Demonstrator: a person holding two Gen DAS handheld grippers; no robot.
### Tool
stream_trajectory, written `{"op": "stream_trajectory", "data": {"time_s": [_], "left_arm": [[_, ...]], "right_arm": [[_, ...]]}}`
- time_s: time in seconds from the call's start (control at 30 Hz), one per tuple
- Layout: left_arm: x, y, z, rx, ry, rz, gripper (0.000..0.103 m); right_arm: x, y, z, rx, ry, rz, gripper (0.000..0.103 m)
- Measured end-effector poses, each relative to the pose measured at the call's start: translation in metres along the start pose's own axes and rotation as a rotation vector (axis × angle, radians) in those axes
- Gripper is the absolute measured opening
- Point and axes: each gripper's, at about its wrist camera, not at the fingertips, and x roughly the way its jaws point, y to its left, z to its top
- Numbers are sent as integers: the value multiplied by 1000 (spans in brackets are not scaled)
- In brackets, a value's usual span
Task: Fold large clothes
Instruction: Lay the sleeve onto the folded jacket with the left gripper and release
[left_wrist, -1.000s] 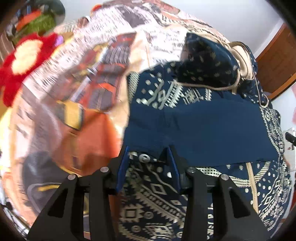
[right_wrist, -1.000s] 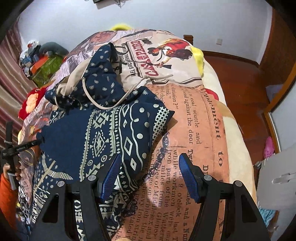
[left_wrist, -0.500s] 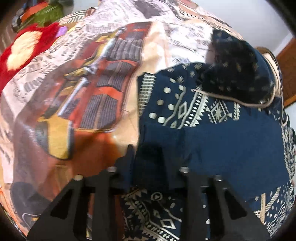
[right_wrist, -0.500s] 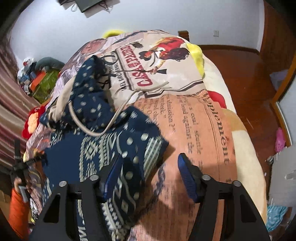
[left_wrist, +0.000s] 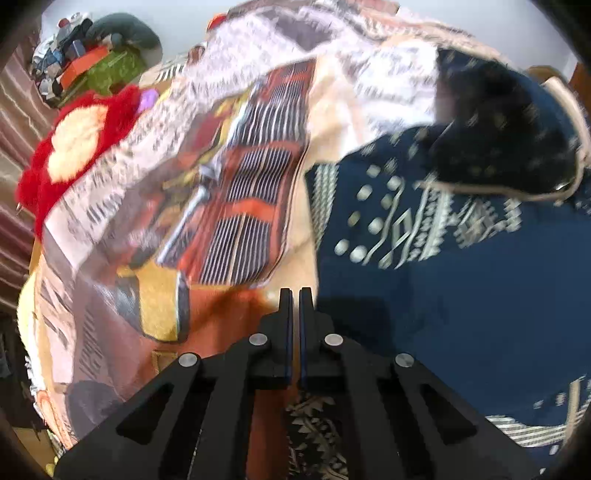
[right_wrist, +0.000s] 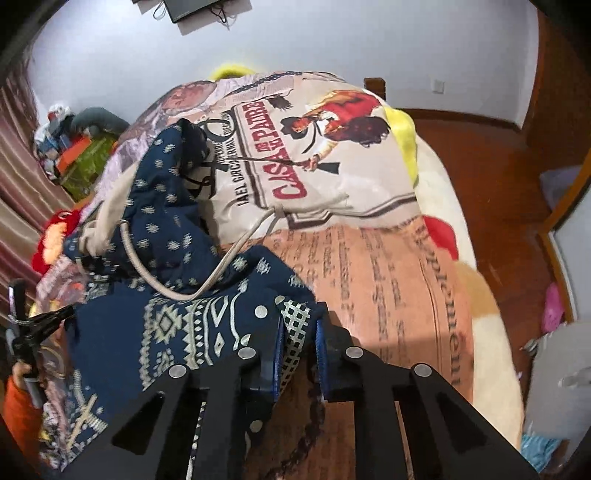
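Garment: navy hoodie (right_wrist: 173, 325) w/ cream geometric print lay spread on the printed bedspread (right_wrist: 384, 288), hood (right_wrist: 166, 206) bunched at the far end, beige drawcord (right_wrist: 236, 251) looping over it & trailing onto the spread.
Same garment, left view: hoodie (left_wrist: 461, 306) filled the right half of the pic; plain navy panel near the cam, patterned band beyond it, hood (left_wrist: 506, 140) at top right.
Left claw: left gripper (left_wrist: 295, 295) had just been closing; jaws stood clenched, only a sliver of gap. Tips sat at the hoodie's left edge, right where navy cloth met the bedspread (left_wrist: 221, 206). Patterned fabric showed under the fingers; whether any cloth was pinched betw. the pads – can't tell, the edge was hidden & blurred.
Right claw: right gripper (right_wrist: 299, 325) had just been closing too; blue pads pressed on the grid-print hem corner of the hoodie, cloth clearly betw. them.
Other side, right view: the left gripper's frame (right_wrist: 33, 328) showed at far left by the hoodie's opposite edge, an orange sleeve (right_wrist: 18, 410) below it.
Surroundings: red & cream plush (left_wrist: 70, 144) at the bed's left; clutter pile (right_wrist: 70, 147) beyond; wood floor (right_wrist: 491, 184) to the right.
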Motion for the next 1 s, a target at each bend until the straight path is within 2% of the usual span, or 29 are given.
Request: {"op": "stream_trajectory", "data": {"time_s": [0.1,0.23,0.33,0.4,0.47,0.5,0.53,0.6,0.67,0.77,1.0], "left_arm": [[0,7,-5,-17,9,-35,2],[-28,11,2,16,-55,-64,5],[-53,3,19,67,-97,-85,18],[-69,-4,27,87,-132,-104,37],[-88,-15,40,91,-178,-123,52],[-95,-19,46,88,-201,-136,59],[-103,-24,52,82,-221,-153,61],[-111,-34,70,63,-245,-190,70],[-114,-41,88,32,-257,-226,72],[-101,-52,114,11,-230,-275,73],[-35,-72,156,-66,-84,-350,73]], "right_arm": [[10,2,3,-26,32,-19,13],[-4,6,4,-71,48,-28,13],[-19,13,10,-102,57,-47,22],[-31,21,16,-135,25,-62,27],[-45,32,26,-159,-17,-56,39],[-52,37,32,-161,-41,-43,50],[-59,42,38,-157,-73,-22,60],[-67,51,50,-149,-116,10,69],[-67,64,64,-153,-132,39,71],[-53,82,88,-156,-123,84,71],[15,107,137,-89,-40,165,71]]}}
